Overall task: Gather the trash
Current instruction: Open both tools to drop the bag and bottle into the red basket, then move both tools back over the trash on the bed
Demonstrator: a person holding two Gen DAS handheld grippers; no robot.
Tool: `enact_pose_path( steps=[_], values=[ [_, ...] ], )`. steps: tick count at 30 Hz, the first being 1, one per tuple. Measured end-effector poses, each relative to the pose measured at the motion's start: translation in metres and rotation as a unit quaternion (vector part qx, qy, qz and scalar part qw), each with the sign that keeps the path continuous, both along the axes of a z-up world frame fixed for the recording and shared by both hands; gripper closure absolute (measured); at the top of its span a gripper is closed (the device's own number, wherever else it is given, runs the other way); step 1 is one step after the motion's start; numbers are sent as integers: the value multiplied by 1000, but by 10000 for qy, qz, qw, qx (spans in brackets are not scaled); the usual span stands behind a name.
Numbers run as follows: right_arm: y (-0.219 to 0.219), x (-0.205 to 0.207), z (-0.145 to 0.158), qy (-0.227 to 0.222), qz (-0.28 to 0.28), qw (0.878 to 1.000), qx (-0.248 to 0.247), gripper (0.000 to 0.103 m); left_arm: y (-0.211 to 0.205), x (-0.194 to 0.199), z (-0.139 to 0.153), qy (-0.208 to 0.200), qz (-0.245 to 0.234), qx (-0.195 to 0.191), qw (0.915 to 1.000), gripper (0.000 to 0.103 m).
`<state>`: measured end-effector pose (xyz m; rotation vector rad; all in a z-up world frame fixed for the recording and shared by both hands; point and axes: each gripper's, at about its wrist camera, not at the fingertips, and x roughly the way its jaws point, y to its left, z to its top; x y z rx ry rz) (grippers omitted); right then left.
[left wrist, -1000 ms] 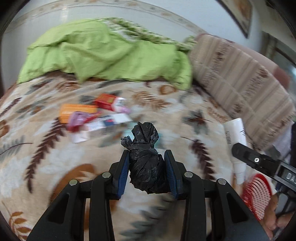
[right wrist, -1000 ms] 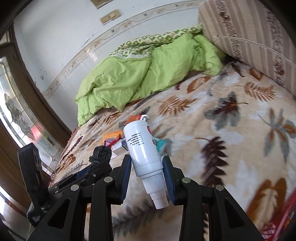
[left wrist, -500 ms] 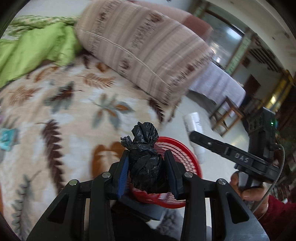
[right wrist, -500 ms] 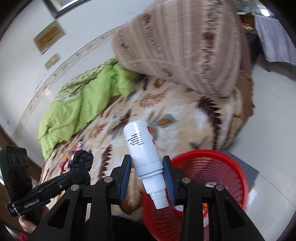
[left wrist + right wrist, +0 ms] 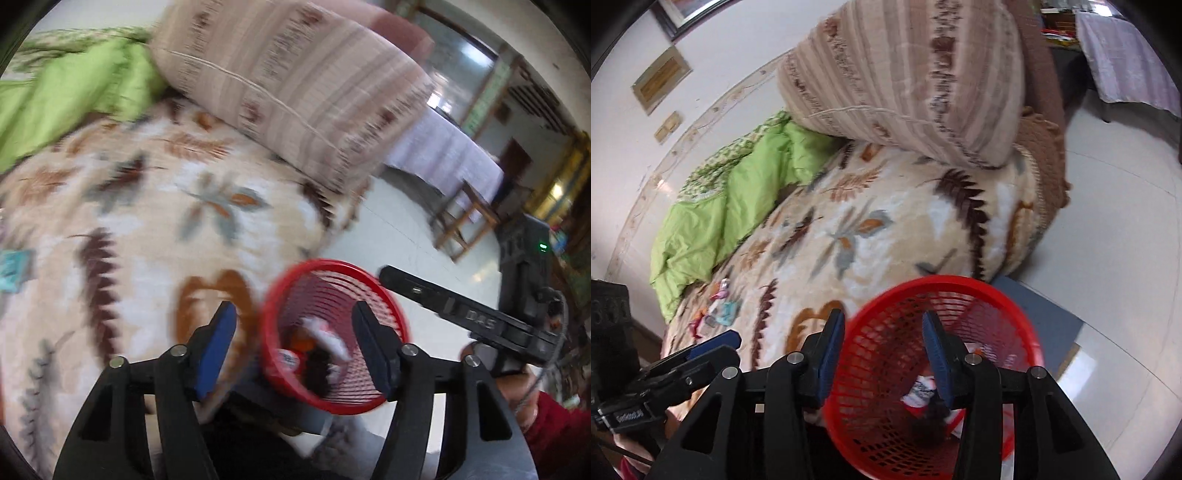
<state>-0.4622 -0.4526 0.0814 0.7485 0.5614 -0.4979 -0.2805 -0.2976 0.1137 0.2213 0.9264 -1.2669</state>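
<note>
Both tongs hang over the mouth of the red basket (image 5: pixel 934 373), and both are empty. The left tongs (image 5: pixel 293 349) are opening, blue pads standing wide with only the basket's rim and mesh seen between them. The right tongs (image 5: pixel 882 354) are opening too, but the gap is narrower; nothing is pressed by either pad.

The position reads as deliberate: each pair points steeply downward, straight over the opening, so anything let go would fall inside rather than onto the bed. Trash (image 5: pixel 321 354) lies at the basket's bottom: a dark crumpled lump and white and red pieces, blurred in the left view. In the right view the same heap (image 5: pixel 921 397) shows through the mesh.

The basket stands on the floor, just beside the edge of the leaf-patterned blanket (image 5: pixel 886 236). Further wrappers (image 5: pixel 718 308) remain on the blanket, well apart from the basket, near the green quilt (image 5: pixel 738 206). I judge the collection unfinished.

The right hand (image 5: pixel 517 387), in a red sleeve, grips its handle low at the frame edge.
</note>
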Motion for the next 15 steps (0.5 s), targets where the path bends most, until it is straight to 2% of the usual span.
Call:
enact_pose_path(
  steps=[4, 10, 12, 15],
  values=[
    [21, 36, 5, -150, 544, 9984, -51, 56, 46, 34, 0, -440, 720, 115, 9964, 37],
    [68, 112, 3, -85, 1597, 9870, -158, 51, 111, 95, -11, -518, 1677, 284, 9841, 36],
    [80, 136, 2, -75, 1881, 9819, -191, 47, 136, 115, -15, -532, 2006, 320, 9777, 36],
    [102, 180, 0, 12, 2351, 9713, -352, 43, 177, 151, -21, -537, 2605, 341, 9634, 36]
  ],
)
